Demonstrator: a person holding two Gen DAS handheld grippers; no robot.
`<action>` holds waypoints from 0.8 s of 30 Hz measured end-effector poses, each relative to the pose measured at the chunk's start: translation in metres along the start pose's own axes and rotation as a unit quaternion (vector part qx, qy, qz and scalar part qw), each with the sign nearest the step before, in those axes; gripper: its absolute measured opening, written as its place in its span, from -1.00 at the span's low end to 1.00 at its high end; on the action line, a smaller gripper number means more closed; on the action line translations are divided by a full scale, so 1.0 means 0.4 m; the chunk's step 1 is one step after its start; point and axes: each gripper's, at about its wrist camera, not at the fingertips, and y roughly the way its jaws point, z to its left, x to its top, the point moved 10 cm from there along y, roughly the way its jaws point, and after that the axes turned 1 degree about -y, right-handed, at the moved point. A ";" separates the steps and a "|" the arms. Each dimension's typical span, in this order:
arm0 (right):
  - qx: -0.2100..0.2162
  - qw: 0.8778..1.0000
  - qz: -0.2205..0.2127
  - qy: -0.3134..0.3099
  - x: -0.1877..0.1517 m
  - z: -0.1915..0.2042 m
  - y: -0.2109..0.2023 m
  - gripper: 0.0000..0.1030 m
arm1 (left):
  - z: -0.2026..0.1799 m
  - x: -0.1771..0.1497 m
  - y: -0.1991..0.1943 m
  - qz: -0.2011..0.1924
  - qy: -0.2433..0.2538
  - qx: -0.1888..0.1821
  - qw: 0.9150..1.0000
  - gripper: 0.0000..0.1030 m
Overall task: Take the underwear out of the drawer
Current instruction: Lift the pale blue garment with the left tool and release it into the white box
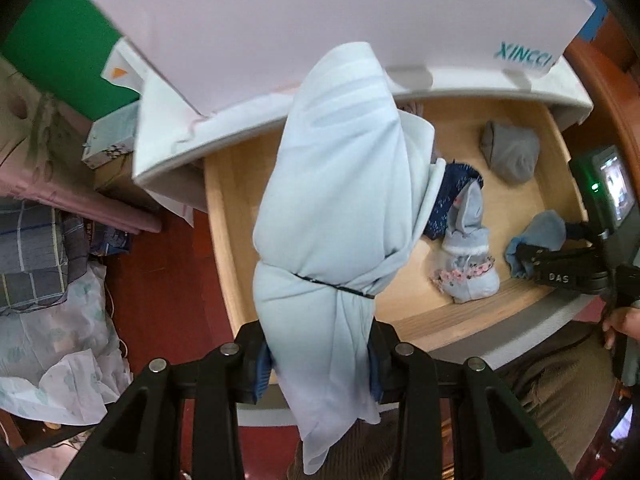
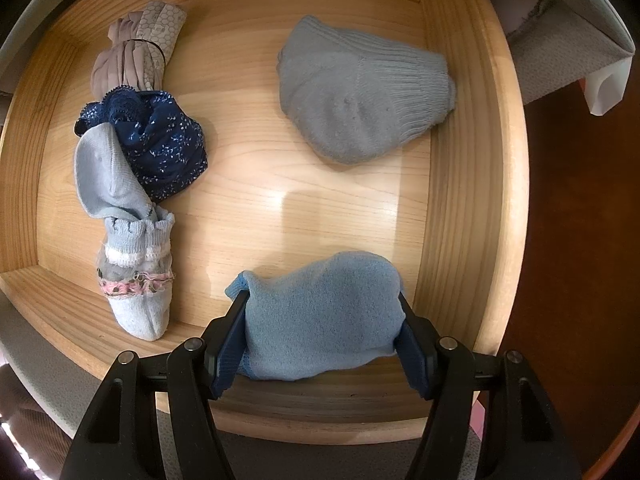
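Note:
A pale blue rolled underwear bundle point(image 1: 336, 184), tied with a thin black band, hangs above the open wooden drawer point(image 1: 236, 216). My left gripper point(image 1: 320, 360) is shut on its lower end, pointing down. In the right wrist view my right gripper point(image 2: 320, 320) is shut on a blue knitted bundle point(image 2: 320, 312) that lies low at the drawer's front right; both pads press its sides. That gripper point(image 1: 532, 256) also shows at the right edge of the left wrist view. A navy patterned underwear roll point(image 2: 160, 148) lies at the drawer's left.
Also in the drawer point(image 2: 460, 160) are a grey sock bundle point(image 2: 360, 92), a beige roll point(image 2: 136, 52) and a pale blue sock with pink lace point(image 2: 136, 264). A white board point(image 1: 320, 12) overhangs the drawer's back. Bedding and boxes point(image 1: 52, 280) lie on the red floor at the left.

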 end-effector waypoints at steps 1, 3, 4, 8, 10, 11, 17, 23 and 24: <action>-0.001 1.000 0.000 0.000 0.000 0.000 0.001 0.23 | 0.006 0.001 -0.011 -0.010 -0.004 0.000 1.000 -0.29; -0.002 1.000 0.001 0.000 0.001 -0.001 0.000 0.23 | 0.013 0.003 -0.033 -0.027 -0.009 0.003 1.000 -0.29; -0.002 1.000 0.001 0.000 0.002 -0.001 0.000 0.23 | 0.021 0.003 -0.047 -0.039 -0.012 0.007 0.999 -0.29; -0.003 1.000 0.001 0.000 0.003 0.000 0.000 0.23 | 0.035 0.017 -0.119 -0.087 -0.025 -0.007 0.996 -0.29; -0.003 1.000 0.001 0.000 0.003 0.000 0.000 0.23 | 0.043 0.030 -0.158 -0.109 -0.026 -0.007 0.994 -0.29; -0.002 1.000 0.001 0.000 0.003 0.000 0.000 0.23 | 0.050 0.042 -0.187 -0.124 -0.031 -0.012 0.992 -0.29; -0.002 1.000 0.001 0.000 0.004 0.000 0.000 0.23 | 0.110 0.138 -0.344 -0.182 -0.058 -0.031 0.981 -0.29; -0.002 1.000 0.001 0.001 0.004 0.002 0.002 0.23 | 0.175 0.288 -0.466 -0.223 -0.079 -0.024 0.971 -0.29; -0.002 1.000 0.000 0.001 0.004 0.002 0.002 0.23 | 0.184 0.317 -0.477 -0.227 -0.084 -0.022 0.970 -0.29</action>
